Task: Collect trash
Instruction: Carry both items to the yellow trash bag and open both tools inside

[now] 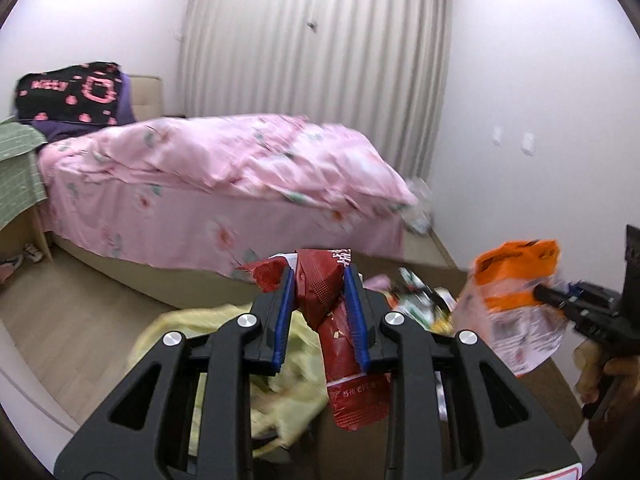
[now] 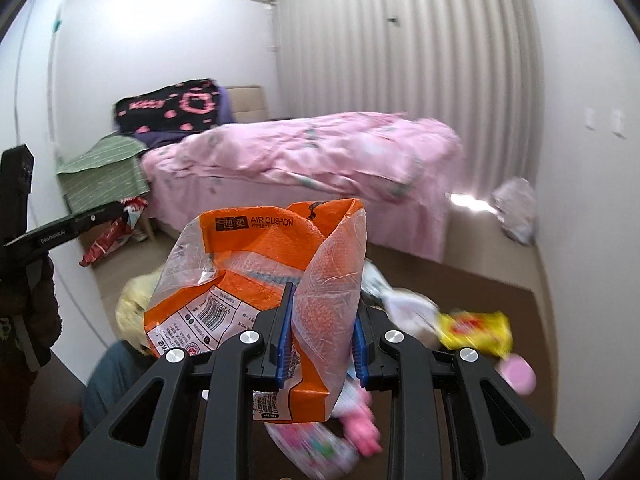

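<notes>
My left gripper (image 1: 318,280) is shut on a red snack wrapper (image 1: 340,340), held up in the air; the wrapper hangs down between the blue pads. It also shows in the right wrist view (image 2: 108,236) at the far left. My right gripper (image 2: 322,300) is shut on an orange and clear plastic bag (image 2: 256,272) marked AIR CUSHION, also held up. This bag shows in the left wrist view (image 1: 516,280) at the right. Below lie more trash: a yellow packet (image 2: 476,330), pink wrappers (image 2: 356,428) and a pale yellow plastic bag (image 1: 224,344).
A brown table (image 2: 480,280) holds the loose trash. A bed with a pink floral cover (image 1: 224,172) stands behind. A green-covered nightstand (image 2: 104,176) is at its left. A crumpled bag (image 2: 516,212) lies on the floor by the curtains (image 1: 320,60).
</notes>
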{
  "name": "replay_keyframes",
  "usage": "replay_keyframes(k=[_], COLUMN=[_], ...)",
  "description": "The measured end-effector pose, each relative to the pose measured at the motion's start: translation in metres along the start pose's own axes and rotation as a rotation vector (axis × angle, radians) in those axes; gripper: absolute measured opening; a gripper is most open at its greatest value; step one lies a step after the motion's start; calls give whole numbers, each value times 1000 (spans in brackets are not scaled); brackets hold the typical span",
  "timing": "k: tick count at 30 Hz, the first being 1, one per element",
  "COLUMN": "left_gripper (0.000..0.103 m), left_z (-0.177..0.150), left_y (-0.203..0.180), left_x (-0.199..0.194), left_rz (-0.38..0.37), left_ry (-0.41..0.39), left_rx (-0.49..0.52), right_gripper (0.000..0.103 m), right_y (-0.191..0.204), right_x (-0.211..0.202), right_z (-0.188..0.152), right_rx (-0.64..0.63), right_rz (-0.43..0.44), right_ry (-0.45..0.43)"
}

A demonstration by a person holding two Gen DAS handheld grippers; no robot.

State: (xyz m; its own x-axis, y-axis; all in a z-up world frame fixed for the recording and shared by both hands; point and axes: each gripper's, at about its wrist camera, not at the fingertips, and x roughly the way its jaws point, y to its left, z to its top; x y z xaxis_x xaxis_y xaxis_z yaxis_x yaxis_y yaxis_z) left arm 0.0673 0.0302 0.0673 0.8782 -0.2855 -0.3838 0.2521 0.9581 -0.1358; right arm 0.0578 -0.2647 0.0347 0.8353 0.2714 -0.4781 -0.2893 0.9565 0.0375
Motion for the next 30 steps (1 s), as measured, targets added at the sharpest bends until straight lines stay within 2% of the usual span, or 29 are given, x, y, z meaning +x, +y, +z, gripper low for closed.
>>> replay_keyframes(k=[4, 6, 9, 12, 13, 15, 19, 22, 26, 30], left_gripper=[24, 24, 24, 24, 24, 24, 24, 24, 24, 24], left_z=[7, 4, -13, -37, -49, -64, -90, -105, -124, -137], left_y=[33, 42, 57, 78, 86, 95, 106, 114, 120, 123], left_x=[-12, -7, 15, 47, 60, 77, 106, 130, 154, 165], left_rz=[34, 30, 42, 57, 72, 89, 88, 93, 131, 169], left_ry=[-62, -60, -11, 76, 110, 143, 203, 252, 321, 360], left_rx=[-83, -116, -161, -229, -256, -283, -329, -349, -353, -337], right_gripper=[24, 24, 24, 24, 24, 24, 24, 24, 24, 24], right_y=[53, 77, 111, 137, 141, 147, 139, 132, 127, 130], right_x=[56, 87, 140, 197, 209, 244, 293, 315, 322, 319], right_z=[24, 28, 23, 3, -1, -12, -20, -15, -18, -24], right_rx=[-99, -120, -150, -190, -195, -207, -183, -173, -147, -160], right_rz=[70, 154, 283, 405, 419, 422, 347, 286, 294, 345], right_ry=[37, 81, 180, 333, 371, 474, 578, 572, 548, 589])
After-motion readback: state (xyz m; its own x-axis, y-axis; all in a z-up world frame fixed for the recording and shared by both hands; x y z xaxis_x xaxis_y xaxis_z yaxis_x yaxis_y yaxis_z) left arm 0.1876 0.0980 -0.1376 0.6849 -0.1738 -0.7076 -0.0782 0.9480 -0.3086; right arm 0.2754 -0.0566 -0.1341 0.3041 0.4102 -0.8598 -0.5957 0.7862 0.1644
